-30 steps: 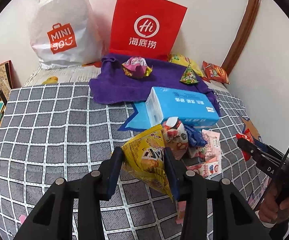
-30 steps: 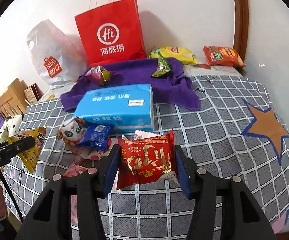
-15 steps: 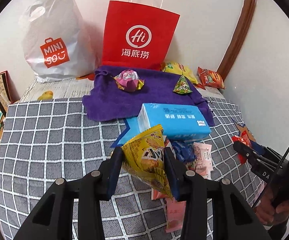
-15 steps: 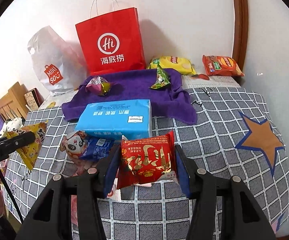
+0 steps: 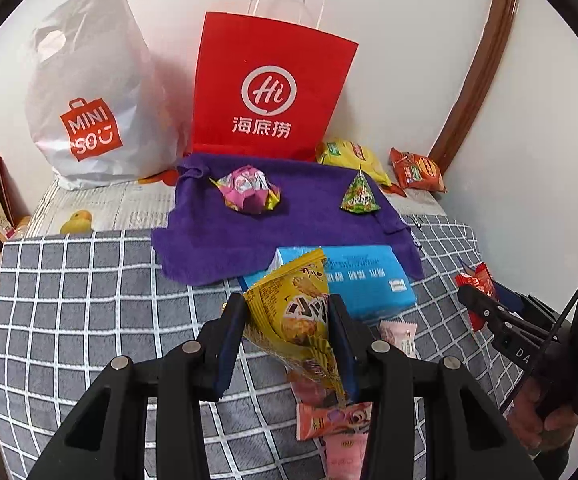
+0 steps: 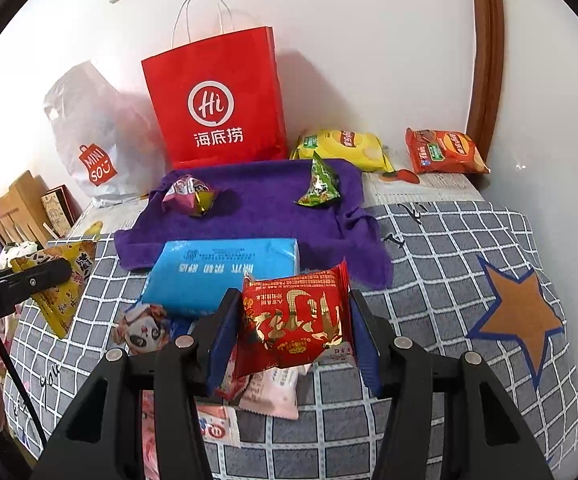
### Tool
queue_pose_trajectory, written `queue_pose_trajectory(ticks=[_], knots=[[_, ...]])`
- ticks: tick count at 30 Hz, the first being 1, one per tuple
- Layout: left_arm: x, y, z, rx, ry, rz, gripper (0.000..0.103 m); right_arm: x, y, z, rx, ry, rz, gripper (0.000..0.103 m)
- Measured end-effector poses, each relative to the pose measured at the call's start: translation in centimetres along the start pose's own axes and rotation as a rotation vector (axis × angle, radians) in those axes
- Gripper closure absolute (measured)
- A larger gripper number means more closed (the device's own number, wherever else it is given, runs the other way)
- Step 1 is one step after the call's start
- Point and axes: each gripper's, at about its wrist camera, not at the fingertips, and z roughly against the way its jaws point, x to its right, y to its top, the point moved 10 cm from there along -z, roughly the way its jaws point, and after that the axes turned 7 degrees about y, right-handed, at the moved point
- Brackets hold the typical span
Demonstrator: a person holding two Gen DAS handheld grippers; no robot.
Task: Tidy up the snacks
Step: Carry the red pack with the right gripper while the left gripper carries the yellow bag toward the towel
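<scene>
My left gripper point(image 5: 287, 320) is shut on a yellow snack packet point(image 5: 295, 312), held above the grey checked bed cover point(image 5: 89, 300). My right gripper point(image 6: 293, 320) is shut on a red snack packet with gold lettering point(image 6: 295, 320), also lifted off the cover. Under both lies a heap of small packets point(image 6: 269, 392), pink ones and a panda-face one point(image 6: 145, 330). Farther back a purple towel point(image 5: 249, 220) carries a pink wrapped snack point(image 5: 247, 188) and a green triangular packet point(image 5: 359, 196). A blue tissue pack point(image 6: 225, 272) lies between the towel and the heap.
A red paper bag point(image 5: 269, 92) and a white plastic shopping bag point(image 5: 89, 92) stand against the wall. Yellow point(image 6: 341, 148) and orange point(image 6: 443, 152) crisp bags lie behind the towel. Wooden furniture point(image 6: 13, 208) with small items stands off the bed's left edge. A brown door frame point(image 6: 485, 60) rises at right.
Both grippers have risen and drawn back with their packets, so the heap and tissue pack now sit lower and closer in view. The grips are unchanged.
</scene>
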Motion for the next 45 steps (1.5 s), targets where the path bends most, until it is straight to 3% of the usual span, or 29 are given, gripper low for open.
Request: queue_pose_trajectory(ticks=[25,45], knots=[[-1.0,4.9,-0.3,0.030,-0.007,0.019,0.064,-1.0,5.2,-2.1,0.018,0.016,0.005,0.051],[-3.6,8.1,-3.7,0.009,0.044,0.033,0.064,-0.7,8.7,-7.3,0.000,0.030,0.009,0.051]])
